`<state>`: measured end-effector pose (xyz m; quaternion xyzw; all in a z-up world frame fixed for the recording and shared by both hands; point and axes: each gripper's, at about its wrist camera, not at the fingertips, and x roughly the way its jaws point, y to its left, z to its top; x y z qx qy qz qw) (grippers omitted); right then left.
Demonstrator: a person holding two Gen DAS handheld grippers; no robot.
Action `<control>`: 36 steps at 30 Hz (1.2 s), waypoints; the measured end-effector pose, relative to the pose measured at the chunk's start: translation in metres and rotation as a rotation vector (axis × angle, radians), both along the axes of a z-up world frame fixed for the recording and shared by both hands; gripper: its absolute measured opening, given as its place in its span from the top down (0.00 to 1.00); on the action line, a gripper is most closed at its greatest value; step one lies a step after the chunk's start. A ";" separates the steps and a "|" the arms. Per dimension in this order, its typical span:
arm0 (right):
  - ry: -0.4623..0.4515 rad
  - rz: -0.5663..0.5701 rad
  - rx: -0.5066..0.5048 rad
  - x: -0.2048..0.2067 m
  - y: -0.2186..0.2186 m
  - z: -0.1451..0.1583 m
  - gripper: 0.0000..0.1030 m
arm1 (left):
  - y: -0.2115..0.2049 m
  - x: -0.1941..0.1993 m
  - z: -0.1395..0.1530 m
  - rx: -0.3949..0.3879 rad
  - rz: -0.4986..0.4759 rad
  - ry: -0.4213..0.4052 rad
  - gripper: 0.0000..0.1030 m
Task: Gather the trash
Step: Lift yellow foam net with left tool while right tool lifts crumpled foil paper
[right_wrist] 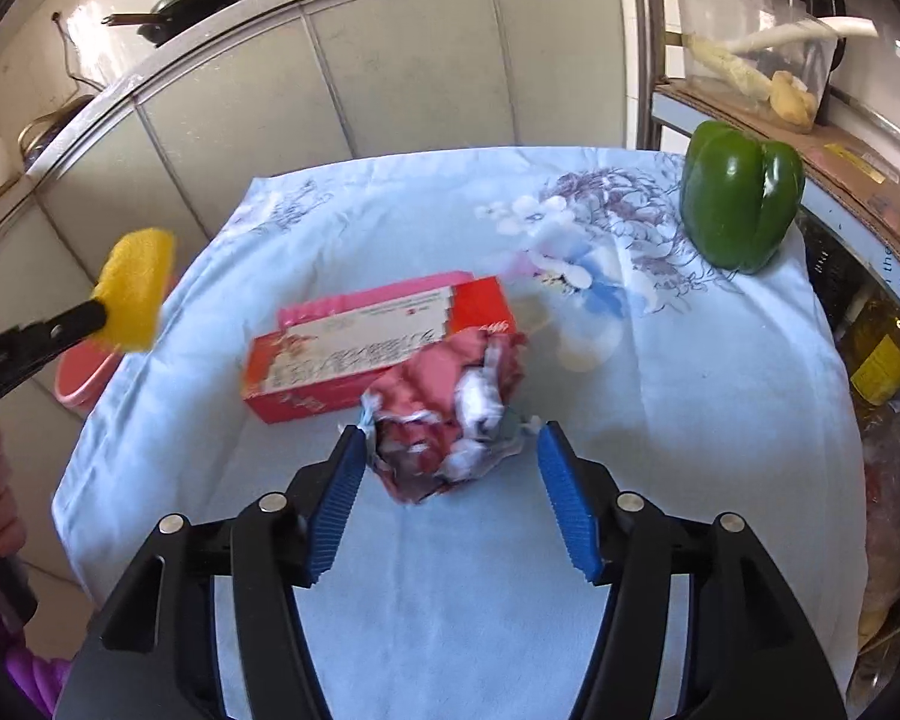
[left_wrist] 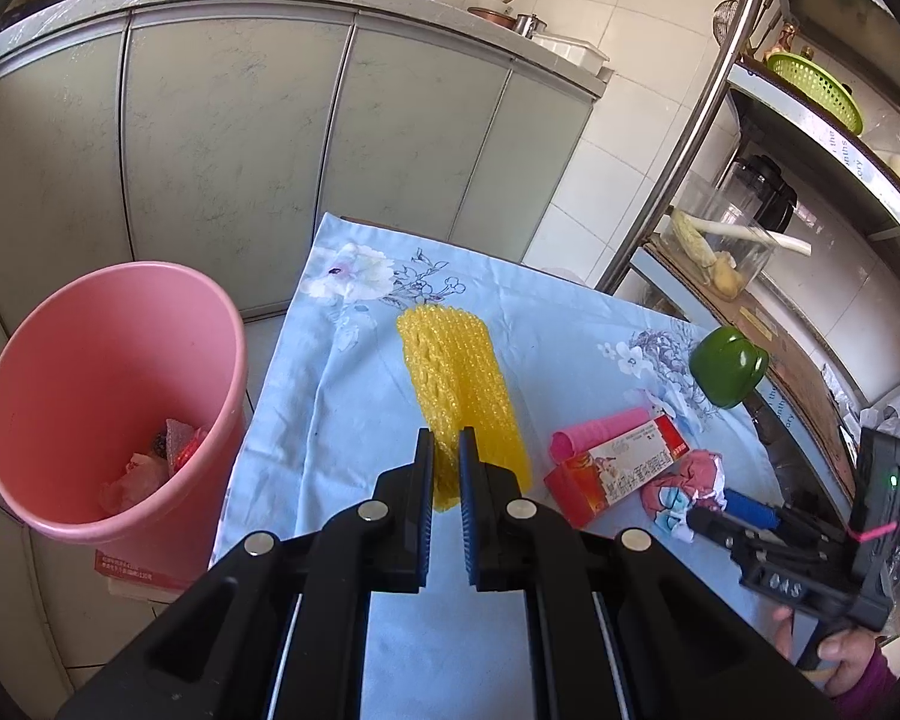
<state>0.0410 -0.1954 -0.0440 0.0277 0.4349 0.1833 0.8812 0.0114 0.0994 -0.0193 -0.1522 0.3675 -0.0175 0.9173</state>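
My left gripper (left_wrist: 447,438) is shut on the near end of a yellow foam net (left_wrist: 450,372). The right wrist view shows that net (right_wrist: 135,291) lifted off the table at its left edge, held by the left gripper (right_wrist: 99,309). A pink bin (left_wrist: 60,360) with some trash inside stands on the floor to the left. My right gripper (right_wrist: 450,432) is open, its blue pads on either side of a crumpled red-and-white wrapper (right_wrist: 444,414) on the cloth. Just behind it lie a red box (right_wrist: 354,354) and a pink roll (left_wrist: 594,429).
A green bell pepper (right_wrist: 741,204) stands at the far right of the flowered blue tablecloth (right_wrist: 450,600). A metal shelf rack (left_wrist: 750,312) with a clear tub and a green basket is on the right. Grey cabinets (left_wrist: 240,138) with pans on top are behind.
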 end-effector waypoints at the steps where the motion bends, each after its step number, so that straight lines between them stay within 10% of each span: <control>1: 0.000 0.001 0.001 0.002 0.001 0.000 0.38 | 0.001 -0.001 -0.001 -0.003 0.001 0.002 0.93; 22: -0.022 0.131 -0.039 0.001 0.038 -0.008 0.37 | 0.005 -0.003 -0.009 -0.022 -0.002 0.021 0.93; 25: -0.019 0.129 -0.041 0.001 0.036 -0.008 0.58 | 0.007 -0.005 -0.008 -0.019 0.002 0.014 0.93; 36: -0.093 0.143 0.011 -0.013 0.031 0.021 0.63 | 0.021 -0.020 0.007 0.036 0.053 -0.060 0.93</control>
